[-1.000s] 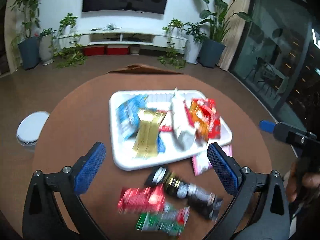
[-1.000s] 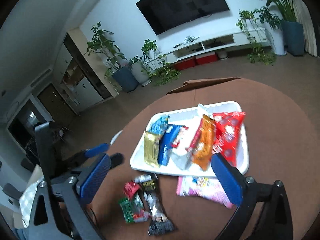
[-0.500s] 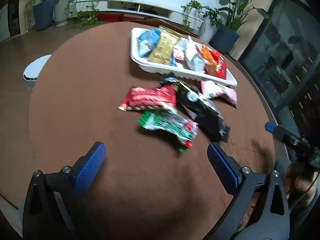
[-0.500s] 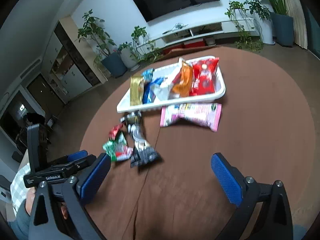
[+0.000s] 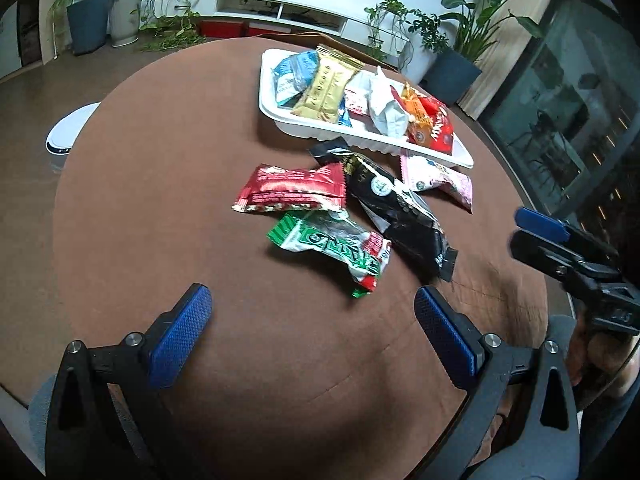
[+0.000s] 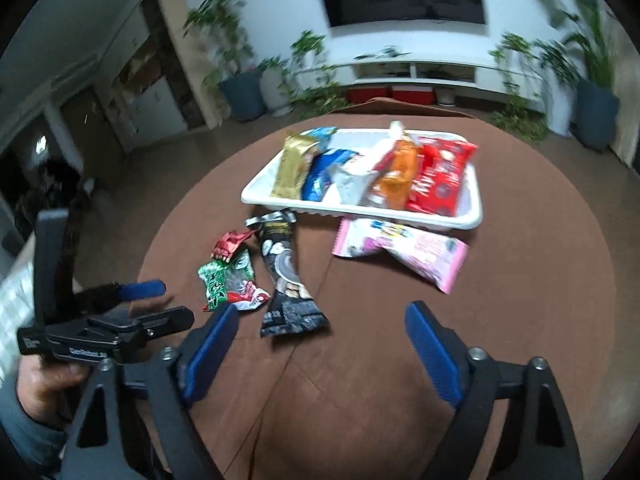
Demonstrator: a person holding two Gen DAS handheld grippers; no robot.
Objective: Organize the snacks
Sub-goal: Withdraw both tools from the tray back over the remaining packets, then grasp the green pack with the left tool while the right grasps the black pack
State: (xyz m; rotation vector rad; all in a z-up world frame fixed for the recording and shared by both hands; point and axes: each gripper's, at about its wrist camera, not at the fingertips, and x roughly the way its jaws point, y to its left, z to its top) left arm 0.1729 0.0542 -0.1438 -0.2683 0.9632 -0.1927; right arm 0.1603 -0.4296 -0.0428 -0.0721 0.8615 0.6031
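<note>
A white tray holding several snack packets sits at the far side of the round brown table. Loose on the cloth in front of it lie a red packet, a green packet, a black packet and a pink packet. My left gripper hovers open over bare cloth short of the green packet. My right gripper hangs near the black packet's near end; its jaws are closing with nothing between them.
In the left wrist view the right gripper shows at the table's right edge, held by a hand. A white round device stands on the floor to the left. Potted plants and a low TV shelf line the far wall.
Both grippers pulled back from the tray toward the table's near side and tilted down, so the loose packets now lie ahead. The right jaws have narrowed.
</note>
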